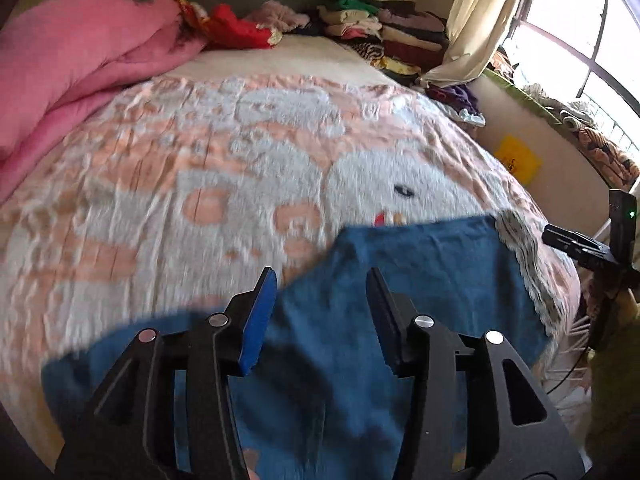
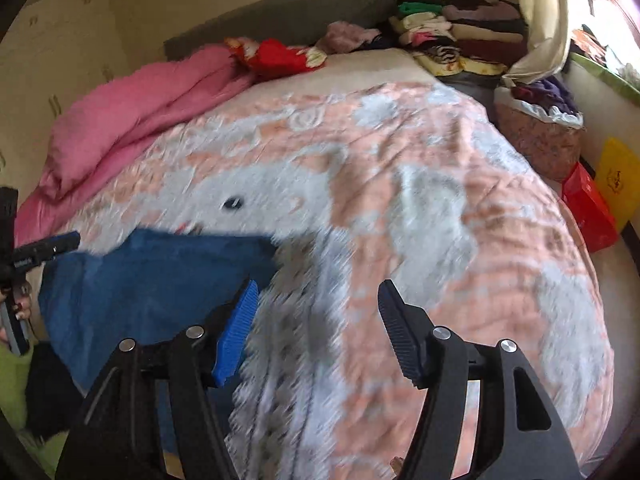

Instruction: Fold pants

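Note:
Blue pants (image 1: 420, 264) lie folded on the near edge of the bed, on a pink-and-white blanket (image 1: 200, 160). My left gripper (image 1: 322, 276) hovers over them with its jaws apart and nothing pinched between its pads. In the right wrist view the pants (image 2: 152, 276) lie to the left. My right gripper (image 2: 319, 285) is open over the blanket (image 2: 440, 220) just right of the pants' edge, holding nothing. Each gripper shows at the edge of the other's view: the right gripper (image 1: 580, 244), and the left gripper (image 2: 44, 250) with a hand (image 2: 18, 310) on it.
A pink quilt (image 1: 80, 60) is bunched along the bed's left side. Stacked folded clothes (image 1: 384, 28) and a red cloth (image 1: 236, 28) sit at the head. On the right are a curtain (image 1: 476, 20), a yellow bag (image 2: 618, 178), a red bag (image 2: 588, 208) and a laundry basket (image 2: 540, 136).

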A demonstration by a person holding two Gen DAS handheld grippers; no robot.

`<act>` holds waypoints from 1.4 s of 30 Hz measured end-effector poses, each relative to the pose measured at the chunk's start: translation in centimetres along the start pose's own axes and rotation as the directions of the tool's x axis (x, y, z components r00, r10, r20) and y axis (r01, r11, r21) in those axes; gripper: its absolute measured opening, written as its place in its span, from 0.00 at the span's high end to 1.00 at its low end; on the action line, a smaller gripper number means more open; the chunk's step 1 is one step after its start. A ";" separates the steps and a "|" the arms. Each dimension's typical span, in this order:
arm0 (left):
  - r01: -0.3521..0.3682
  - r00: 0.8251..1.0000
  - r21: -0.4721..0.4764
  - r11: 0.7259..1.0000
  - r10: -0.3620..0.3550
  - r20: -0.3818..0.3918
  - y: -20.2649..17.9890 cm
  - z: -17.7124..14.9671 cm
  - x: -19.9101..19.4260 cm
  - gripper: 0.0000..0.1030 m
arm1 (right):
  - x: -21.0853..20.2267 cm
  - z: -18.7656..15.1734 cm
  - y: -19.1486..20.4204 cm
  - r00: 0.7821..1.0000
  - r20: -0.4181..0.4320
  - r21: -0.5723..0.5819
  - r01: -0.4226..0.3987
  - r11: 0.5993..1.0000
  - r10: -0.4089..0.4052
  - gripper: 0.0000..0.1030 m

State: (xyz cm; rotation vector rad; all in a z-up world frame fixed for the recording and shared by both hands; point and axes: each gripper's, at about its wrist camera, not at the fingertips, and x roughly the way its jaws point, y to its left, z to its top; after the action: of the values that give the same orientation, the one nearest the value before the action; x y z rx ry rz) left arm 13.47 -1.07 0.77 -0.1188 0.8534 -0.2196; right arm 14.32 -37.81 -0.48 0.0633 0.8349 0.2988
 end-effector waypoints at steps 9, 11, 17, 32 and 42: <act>-0.171 0.979 -0.079 0.982 0.160 -0.129 4.3 -4.0 2.2 0.50 | 3.9 -3.5 0.2 0.977 -0.188 0.073 -0.087 0.994 0.100 0.69; -0.164 0.980 -0.086 0.983 0.153 -0.126 4.5 -3.9 2.3 0.50 | 2.9 -3.5 0.5 0.974 -0.187 0.063 -0.123 0.990 0.132 0.82; -0.161 0.982 -0.088 0.983 0.151 -0.118 4.6 -4.0 2.2 0.50 | 1.9 -4.4 1.4 0.978 -0.210 0.003 0.002 1.000 -0.002 0.78; -0.135 0.991 -0.075 0.988 0.136 0.006 3.1 -3.8 -2.4 0.45 | -3.0 -4.1 0.5 0.991 -0.012 0.063 0.133 0.989 -0.132 0.37; -0.117 0.988 0.141 0.983 0.130 -0.085 -4.8 -4.3 1.9 0.27 | 2.7 -0.2 6.7 0.999 -0.035 -0.142 0.023 0.990 -0.029 0.37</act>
State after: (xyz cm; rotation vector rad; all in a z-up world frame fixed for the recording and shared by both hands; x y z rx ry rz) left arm 10.72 -6.23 -2.53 0.0725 0.9334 -0.1672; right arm 14.27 -30.63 -1.43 -0.0863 0.8487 0.3351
